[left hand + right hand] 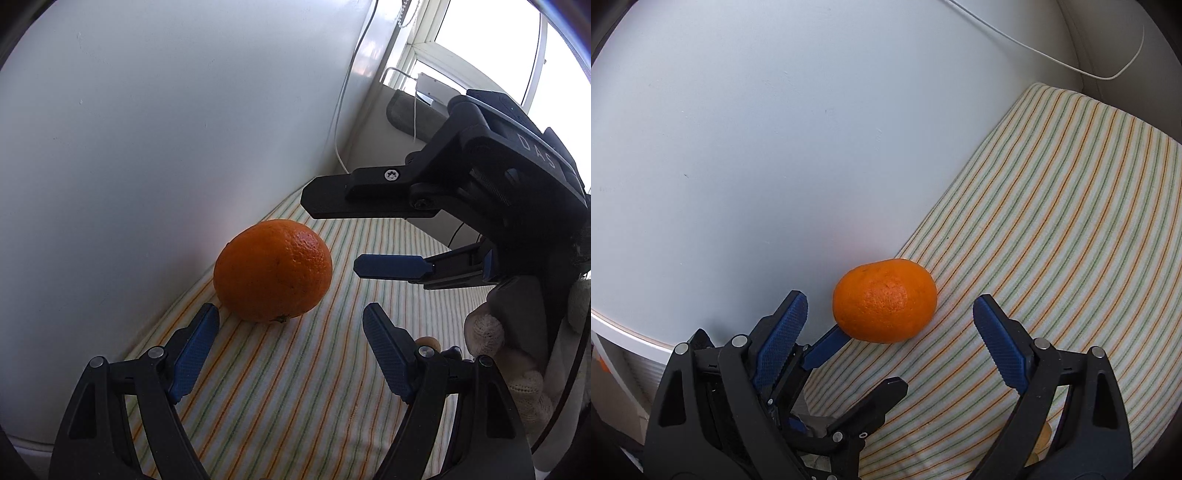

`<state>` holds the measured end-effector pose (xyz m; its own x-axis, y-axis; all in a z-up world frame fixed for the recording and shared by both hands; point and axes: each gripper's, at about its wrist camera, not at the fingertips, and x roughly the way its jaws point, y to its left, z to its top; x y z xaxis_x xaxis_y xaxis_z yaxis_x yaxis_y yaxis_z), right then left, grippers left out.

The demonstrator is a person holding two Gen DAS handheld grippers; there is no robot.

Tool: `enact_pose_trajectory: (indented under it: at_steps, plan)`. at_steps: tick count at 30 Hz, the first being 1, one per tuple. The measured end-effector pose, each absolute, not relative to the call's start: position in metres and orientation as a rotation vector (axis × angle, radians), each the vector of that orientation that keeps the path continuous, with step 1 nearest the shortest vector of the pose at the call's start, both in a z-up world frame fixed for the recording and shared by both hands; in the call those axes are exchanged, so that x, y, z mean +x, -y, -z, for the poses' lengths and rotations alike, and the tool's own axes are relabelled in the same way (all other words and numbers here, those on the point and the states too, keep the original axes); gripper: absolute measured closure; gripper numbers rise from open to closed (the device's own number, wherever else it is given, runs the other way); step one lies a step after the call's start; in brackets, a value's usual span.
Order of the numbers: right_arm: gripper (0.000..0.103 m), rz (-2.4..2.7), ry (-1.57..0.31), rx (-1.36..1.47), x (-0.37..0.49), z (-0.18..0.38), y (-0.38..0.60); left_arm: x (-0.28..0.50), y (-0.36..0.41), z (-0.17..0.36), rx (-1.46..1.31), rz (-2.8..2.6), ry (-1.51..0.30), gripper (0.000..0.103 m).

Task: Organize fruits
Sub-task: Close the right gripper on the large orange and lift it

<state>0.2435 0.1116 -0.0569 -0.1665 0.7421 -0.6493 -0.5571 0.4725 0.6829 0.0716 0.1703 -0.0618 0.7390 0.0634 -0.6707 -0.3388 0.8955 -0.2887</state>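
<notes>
Centrally, a round orange fruit with dimpled peel (273,271) lies on a cloth striped in orange and green (295,387) that covers the counter, close against a plain white wall (147,129); its small stem end points down toward the cloth in the left wrist view. The left gripper (290,321) points down at the fruit with its black fingers spread wide and nothing between the blue ribbed pads (195,354); the tip of one pad lies just beside the fruit's lower edge, and whether it touches cannot be told. The right gripper (328,236) enters the same view from the right side, its two fingers likewise wide apart and holding nothing, their tips just beside the fruit but clear of it. A hand in a pale knitted glove (517,354) grasps its black handle. In the right wrist view the fruit (884,301) sits ahead of the right gripper (890,304), between the lines of its open blue pads (999,345), while the left gripper (864,360) reaches in from below, one blue pad tip against the fruit's underside. A thin white cable (1034,48) runs along the wall behind the cloth (1052,221).
</notes>
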Motion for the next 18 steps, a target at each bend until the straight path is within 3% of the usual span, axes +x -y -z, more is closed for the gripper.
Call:
enact_pose_trajectory:
  at_steps: [6, 18]
  plan:
    - [0.009, -1.175, -1.327, 0.197, 0.244, 0.065, -0.123, 0.079, -0.173, 0.06, -0.409, -0.233, -0.712, 0.023]
    - [0.028, -1.193, -1.376, 0.184, 0.241, 0.079, -0.14, 0.089, -0.175, 0.059, -0.405, -0.235, -0.707, 0.025]
